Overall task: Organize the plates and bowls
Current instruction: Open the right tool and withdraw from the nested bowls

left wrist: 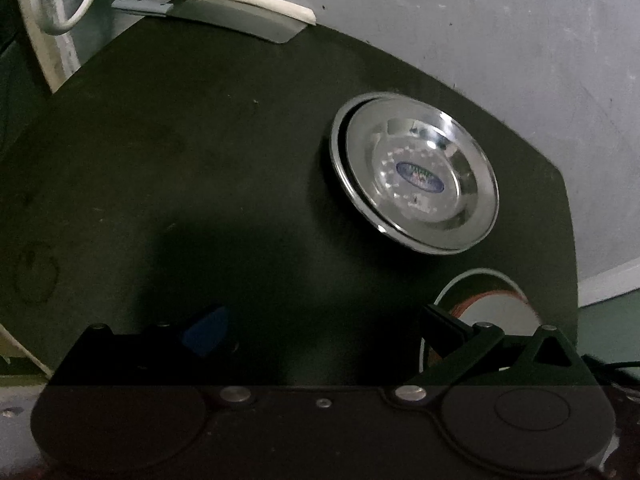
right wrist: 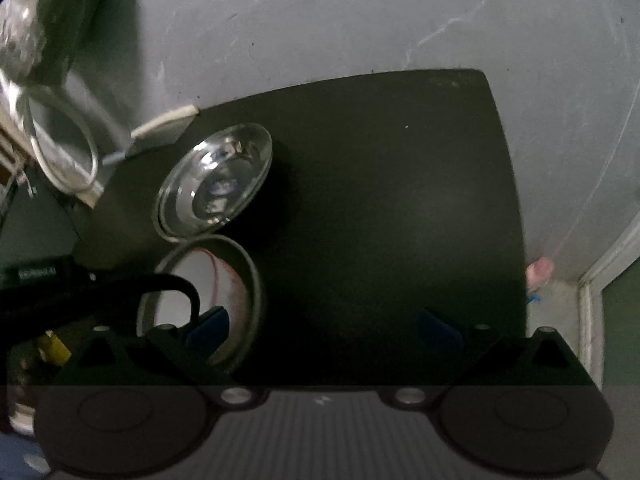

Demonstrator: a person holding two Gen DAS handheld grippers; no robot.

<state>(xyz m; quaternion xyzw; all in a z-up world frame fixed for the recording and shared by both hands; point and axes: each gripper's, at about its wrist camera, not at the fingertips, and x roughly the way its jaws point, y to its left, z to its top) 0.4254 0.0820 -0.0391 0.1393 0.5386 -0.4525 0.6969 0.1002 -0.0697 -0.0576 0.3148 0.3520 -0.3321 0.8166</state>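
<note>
Nearest in the left wrist view, the left hand-held gripper point(left wrist: 320, 332) hangs released over the dark matte counter point(left wrist: 200, 168), its blue-padded fingers spread wide with nothing between them. Its right finger sits over the rim of a white round plate with a reddish ring point(left wrist: 488, 308), which lies at the counter's near right edge. In the right wrist view the right hand-held gripper point(right wrist: 322, 330) is likewise released and empty, its left finger overlapping that same plate.

Farther back, just beyond the white plate and nearly touching it, rests a shiny round steel plate with a blue oval label point(left wrist: 420, 176). It is seated in a second steel rim, slightly off-centre — so it looks like a small stack.

The risk, as I judge it: the steel is slick and shallow-lipped, so a pinch on the top rim alone could slip or drag the stack. The white plate sits close to the counter edge — a nudge could tip it off.

At the far edge a pale cleaver-like blade point(left wrist: 240, 16) lies against the grey wall.
</note>
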